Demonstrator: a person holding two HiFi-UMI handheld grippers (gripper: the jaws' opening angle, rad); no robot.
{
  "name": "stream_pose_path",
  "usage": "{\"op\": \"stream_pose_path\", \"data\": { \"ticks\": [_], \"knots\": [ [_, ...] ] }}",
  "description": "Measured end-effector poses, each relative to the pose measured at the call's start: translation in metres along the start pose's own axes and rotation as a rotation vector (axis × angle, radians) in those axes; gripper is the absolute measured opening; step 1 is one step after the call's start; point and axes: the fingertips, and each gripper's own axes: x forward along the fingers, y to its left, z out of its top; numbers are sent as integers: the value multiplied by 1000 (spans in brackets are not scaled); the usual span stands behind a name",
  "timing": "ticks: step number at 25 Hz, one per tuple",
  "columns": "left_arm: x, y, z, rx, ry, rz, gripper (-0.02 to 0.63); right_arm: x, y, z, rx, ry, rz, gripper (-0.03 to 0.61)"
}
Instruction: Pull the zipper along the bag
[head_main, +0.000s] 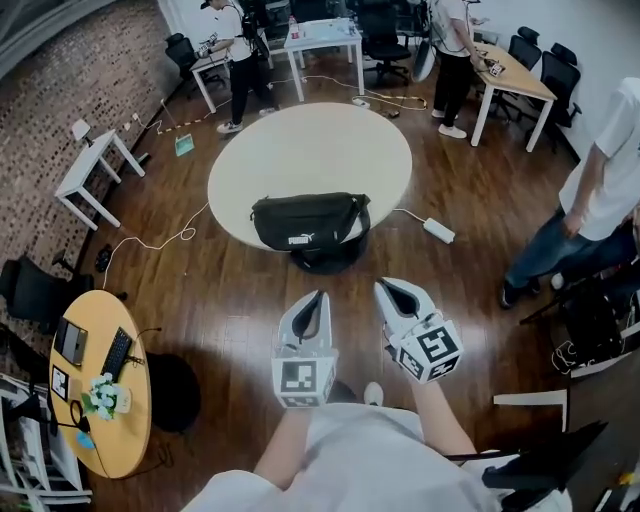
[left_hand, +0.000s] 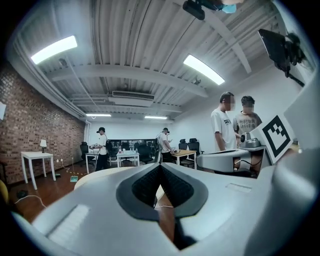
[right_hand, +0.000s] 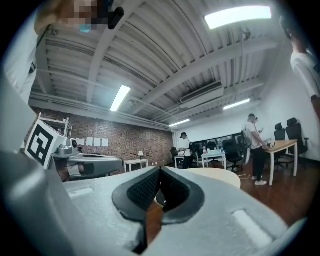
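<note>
Left gripper (head_main: 321, 298), right gripper (head_main: 386, 287) over wood floor (head_main: 200, 290), jaws closed, empty. Black bag (head_main: 310, 221) on round tabletop's (head_main: 310, 150) near edge, zipper apparently shut. Brick wall (head_main: 90, 60) left.

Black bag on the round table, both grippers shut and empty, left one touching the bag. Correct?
Not quite. The left gripper is not touching the bag: the head view shows it over the floor, short of the table. The rest holds: the bag is on the round table, and the left and right gripper are shut and empty.
</note>
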Motion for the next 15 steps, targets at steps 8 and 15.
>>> {"op": "stream_pose_path", "data": {
  "ticks": [8, 15],
  "knots": [
    [115, 39, -23, -52, 28, -71, 15, 89, -74, -24, -7, 57, -46, -11],
    [239, 128, -12, -54, 33, -159, 15, 216, -134, -20, -27, 81, -137, -11]
  ]
}}
